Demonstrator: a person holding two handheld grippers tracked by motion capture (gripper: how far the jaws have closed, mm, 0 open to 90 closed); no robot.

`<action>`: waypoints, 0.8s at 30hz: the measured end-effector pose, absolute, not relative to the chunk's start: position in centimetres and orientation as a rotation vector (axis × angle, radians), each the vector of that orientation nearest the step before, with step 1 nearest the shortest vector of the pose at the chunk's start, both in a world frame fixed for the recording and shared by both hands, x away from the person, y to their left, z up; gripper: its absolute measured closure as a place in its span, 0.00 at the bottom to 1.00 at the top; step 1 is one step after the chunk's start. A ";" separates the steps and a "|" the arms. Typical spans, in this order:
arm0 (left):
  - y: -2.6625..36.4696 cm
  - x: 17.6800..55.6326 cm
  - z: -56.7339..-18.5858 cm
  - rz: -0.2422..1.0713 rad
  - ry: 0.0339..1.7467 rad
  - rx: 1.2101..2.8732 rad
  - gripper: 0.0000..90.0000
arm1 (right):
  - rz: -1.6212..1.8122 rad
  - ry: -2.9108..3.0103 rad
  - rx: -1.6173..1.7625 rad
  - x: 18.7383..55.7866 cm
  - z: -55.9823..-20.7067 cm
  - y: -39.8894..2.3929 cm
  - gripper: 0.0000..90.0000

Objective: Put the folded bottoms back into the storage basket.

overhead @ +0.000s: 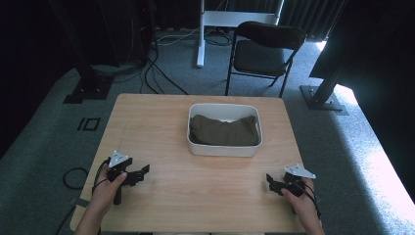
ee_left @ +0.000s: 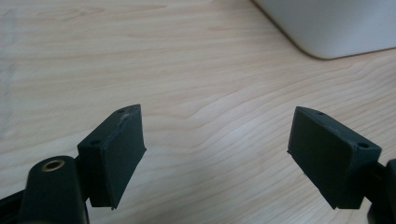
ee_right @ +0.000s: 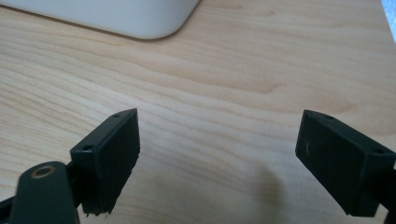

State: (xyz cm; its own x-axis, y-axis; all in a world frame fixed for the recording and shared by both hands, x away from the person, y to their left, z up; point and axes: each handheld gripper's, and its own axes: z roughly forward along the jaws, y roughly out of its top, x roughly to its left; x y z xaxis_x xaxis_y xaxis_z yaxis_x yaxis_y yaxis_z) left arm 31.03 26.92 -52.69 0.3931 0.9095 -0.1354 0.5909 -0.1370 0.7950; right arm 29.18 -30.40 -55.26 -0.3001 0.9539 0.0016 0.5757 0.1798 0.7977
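Observation:
A white rectangular bin [overhead: 224, 147] stands at the middle of the wooden table [overhead: 161, 127], with a dark olive cloth [overhead: 224, 130] bundled inside it. My left gripper [overhead: 143, 172] rests low near the table's front left, held by a hand, open with nothing between its jaws. My right gripper [overhead: 270, 182] sits near the front right, also open and empty. In the left gripper view, the gripper [ee_left: 215, 154] hovers over bare wood with the bin's corner [ee_left: 327, 28] at the upper right. In the right gripper view, the gripper [ee_right: 217, 158] faces the bin's corner [ee_right: 140, 18] at the upper left.
A black folding chair [overhead: 264, 51] stands beyond the table's far edge. A white stand leg [overhead: 200, 34] and cables [overhead: 156, 73] lie on the grey carpet behind. Dark frame posts [overhead: 328, 83] flank the table.

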 end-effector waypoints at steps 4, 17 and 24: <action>27.6 30.8 -52.9 0.504 1.336 1.836 0.22 | 0.961 1.927 1.472 29.1 -55.5 -30.6 0.15; 30.1 30.2 -53.8 0.573 1.520 1.825 0.22 | 0.839 1.899 1.602 28.4 -55.9 -31.4 0.15; 30.8 30.1 -54.5 0.589 1.634 1.827 0.22 | 0.831 1.879 1.634 28.3 -55.9 -31.6 0.15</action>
State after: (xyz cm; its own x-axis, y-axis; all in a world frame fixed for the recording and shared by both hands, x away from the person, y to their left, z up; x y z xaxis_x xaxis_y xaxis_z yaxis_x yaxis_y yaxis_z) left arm 30.09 30.82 -54.48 0.1392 0.9878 -0.0695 0.7160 -0.0519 0.6961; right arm 28.28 -31.56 -55.95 -0.1451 0.9893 0.0150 0.6769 0.0882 0.7307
